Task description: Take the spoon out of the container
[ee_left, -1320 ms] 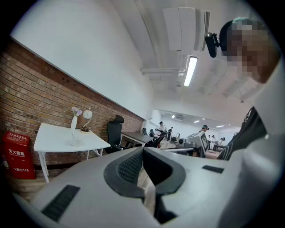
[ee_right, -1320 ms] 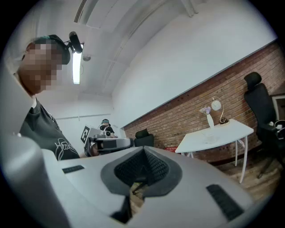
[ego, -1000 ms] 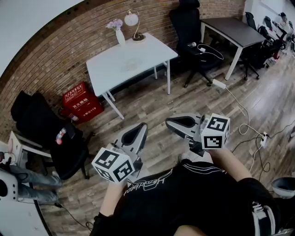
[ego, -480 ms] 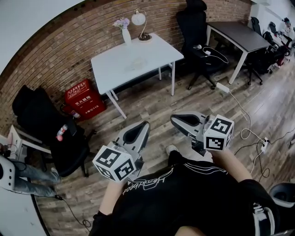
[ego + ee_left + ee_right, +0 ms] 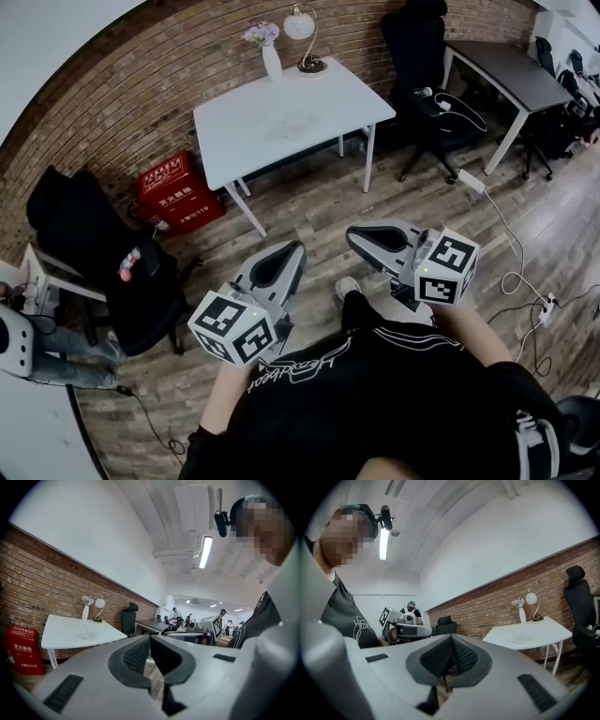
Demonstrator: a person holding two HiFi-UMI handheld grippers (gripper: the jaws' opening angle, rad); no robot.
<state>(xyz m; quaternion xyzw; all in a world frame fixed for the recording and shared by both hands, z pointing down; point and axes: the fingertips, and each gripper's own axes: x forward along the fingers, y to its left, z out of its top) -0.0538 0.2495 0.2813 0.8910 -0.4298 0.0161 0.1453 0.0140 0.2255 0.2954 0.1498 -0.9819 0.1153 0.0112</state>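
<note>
The grey plastic left gripper (image 5: 291, 253) is being held clenched, its ribbed black rubber pads pressed flat together with nothing between them. The grey plastic right gripper (image 5: 356, 240) is likewise being carried fully closed and empty, its ribbed pads meeting. Each is bearing a cube with black-and-white square markers. Both are being held low over the wood-plank floor (image 5: 309, 220), well apart from the white rectangular table (image 5: 253, 141).

The small white cup-shaped container (image 5: 90, 633) is being left untouched near the middle of the table. The thin spoon (image 5: 86, 628) is standing up out of it, too small for finer detail to be told.

A slim white vase of pale flowers (image 5: 270, 56) and a globe lamp on a curved brass stem (image 5: 302, 33) are being kept at the table's far edge, against the red brick wall (image 5: 122, 103). On the floor beside the table's left legs, a red box (image 5: 173, 192) is being shown with white Chinese characters and "119".
</note>
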